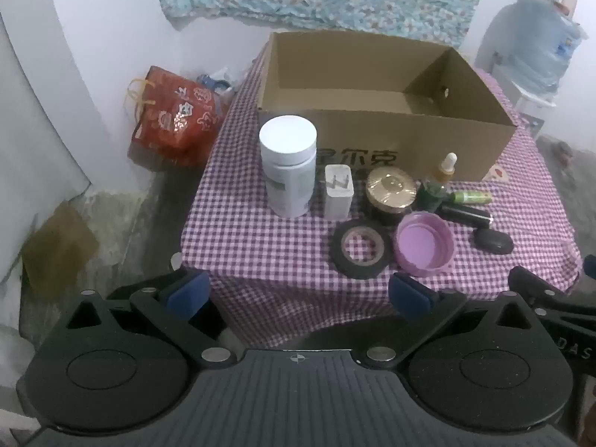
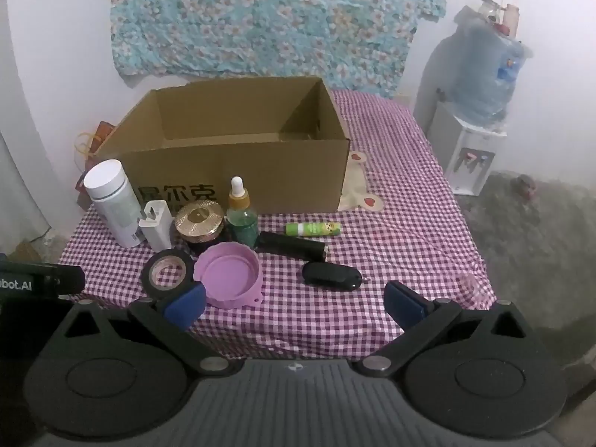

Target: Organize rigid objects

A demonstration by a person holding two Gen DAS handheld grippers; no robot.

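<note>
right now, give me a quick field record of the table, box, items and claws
surface: checked tablecloth
box: cardboard box, open top, nothing visible inside
upright items: white bottle, dropper bottle
lying items: tape roll, purple lid, green tube
left claw: open, holding nothing
right claw: open, holding nothing

A red gift bag (image 1: pixel 175 119) sits on the floor; a water dispenser (image 2: pixel 480 119) stands beside the flowered wall cloth (image 2: pixel 275 18)

Light soft, dim, bluish-violet cast in both views. Cardboard box (image 1: pixel 387 111) interior shaded; faint shadows just in front of items near it. Strong fisheye bowing, dark corner vignetting. Overall slightly soft, hazy; wall beyond box washed out.
</note>
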